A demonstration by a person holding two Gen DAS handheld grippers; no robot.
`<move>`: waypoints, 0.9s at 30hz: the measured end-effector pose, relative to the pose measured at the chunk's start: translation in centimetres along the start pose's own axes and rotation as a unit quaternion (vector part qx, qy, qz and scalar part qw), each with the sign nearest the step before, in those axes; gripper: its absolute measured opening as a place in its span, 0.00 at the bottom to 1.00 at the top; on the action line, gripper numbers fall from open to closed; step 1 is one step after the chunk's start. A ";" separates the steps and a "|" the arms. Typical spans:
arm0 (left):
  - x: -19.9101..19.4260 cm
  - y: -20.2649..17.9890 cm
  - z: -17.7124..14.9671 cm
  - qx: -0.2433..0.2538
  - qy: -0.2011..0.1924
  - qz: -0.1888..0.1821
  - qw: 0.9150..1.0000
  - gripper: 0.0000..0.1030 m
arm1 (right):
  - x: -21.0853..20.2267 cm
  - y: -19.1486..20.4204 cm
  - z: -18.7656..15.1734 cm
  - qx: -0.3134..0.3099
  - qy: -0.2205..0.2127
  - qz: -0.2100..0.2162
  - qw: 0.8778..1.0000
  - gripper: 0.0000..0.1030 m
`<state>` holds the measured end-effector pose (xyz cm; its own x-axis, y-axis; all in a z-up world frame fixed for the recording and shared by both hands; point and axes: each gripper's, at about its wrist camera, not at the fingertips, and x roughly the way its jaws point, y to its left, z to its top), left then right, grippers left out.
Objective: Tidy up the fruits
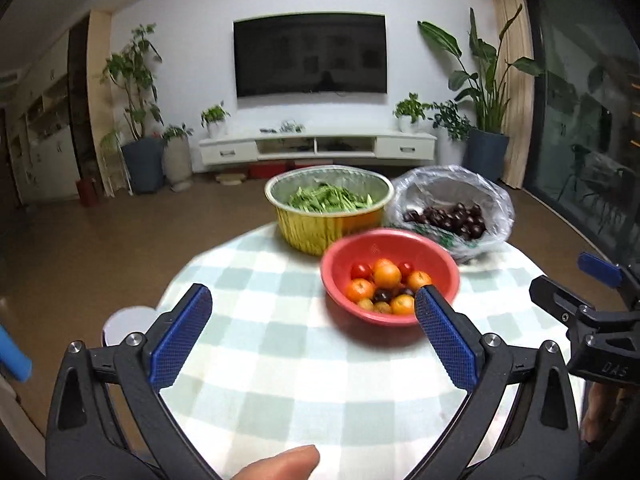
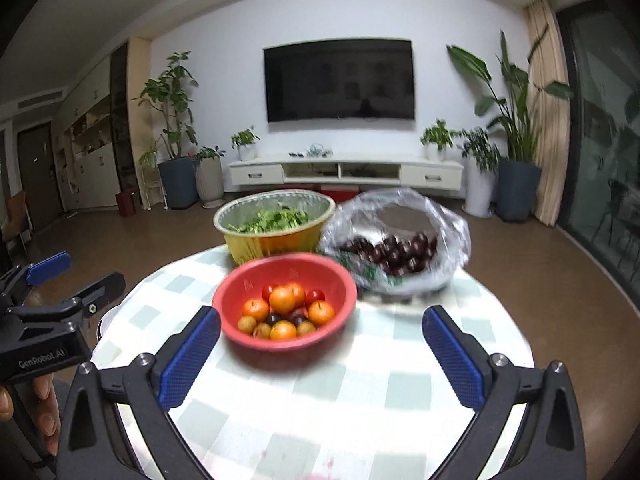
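1. Two grippers are released and empty: the left gripper (image 1: 314,312) spreads its blue pads wide over bare checked cloth at the bottom of the left wrist view, and the right gripper (image 2: 322,334) does the same in its own view.
2. Fruit sits mid-frame in the red bowl (image 1: 344,248): small oranges, cherry tomatoes and a few dark fruits mixed together.
3. Behind it at right centre, the plastic bag (image 1: 496,196) holds dark cherries (image 1: 448,216); at upper centre the foil bowl (image 1: 320,228) holds greens.
4. Judging by the mixed bowl, sorting looks barely begun or unfinished; nothing is being carried.
5. The round table (image 1: 260,360) is cut off at the bottom edge. A white object (image 1: 128,320) at lower left is half hidden by the cloth. Motion blur softens the fruit, so the pale small ones cannot be identified.
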<state>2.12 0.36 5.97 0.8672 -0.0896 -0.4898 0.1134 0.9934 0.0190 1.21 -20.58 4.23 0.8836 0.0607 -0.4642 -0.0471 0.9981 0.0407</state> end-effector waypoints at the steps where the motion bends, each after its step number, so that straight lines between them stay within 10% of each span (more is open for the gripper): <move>1: -0.2 0.0 -0.2 0.000 0.006 0.001 1.000 1.00 | -0.2 -0.2 -0.2 0.007 0.007 -0.002 1.000 1.00; 27: 5.3 -0.8 -5.7 -0.001 0.138 0.016 0.990 1.00 | 1.2 -1.5 -6.2 0.055 0.142 -0.014 0.988 1.00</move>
<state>3.89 -0.47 -1.64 0.7048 -0.0344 -0.7086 0.0862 0.9956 0.0374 -0.57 -21.90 -1.89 0.7174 0.0510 -0.6948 0.0392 0.9928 0.1134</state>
